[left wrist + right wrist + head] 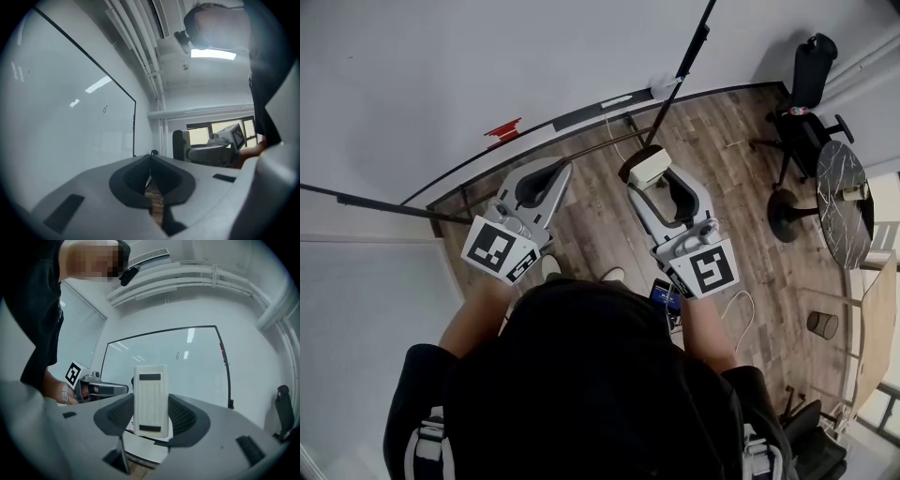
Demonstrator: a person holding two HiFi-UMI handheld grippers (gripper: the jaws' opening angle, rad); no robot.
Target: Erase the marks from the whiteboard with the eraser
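The whiteboard (164, 357) stands ahead of me, with one small dark mark (177, 356) near its upper middle; the same mark (105, 109) shows in the left gripper view. My right gripper (151, 416) is shut on a white ribbed eraser (150, 399), held upright between the pads. In the head view that eraser (649, 167) sticks out of the right gripper (656, 183) over the wooden floor. My left gripper (151, 180) has its jaws closed together with nothing between them, and it (534, 187) hangs beside the whiteboard's lower edge.
A red marker (502, 129) lies on the board's tray rail. A black office chair (802, 94) and a round dark table (844, 202) stand at the right. A stand's black pole (680, 70) rises near the board. A person's head and shoulders fill the bottom of the head view.
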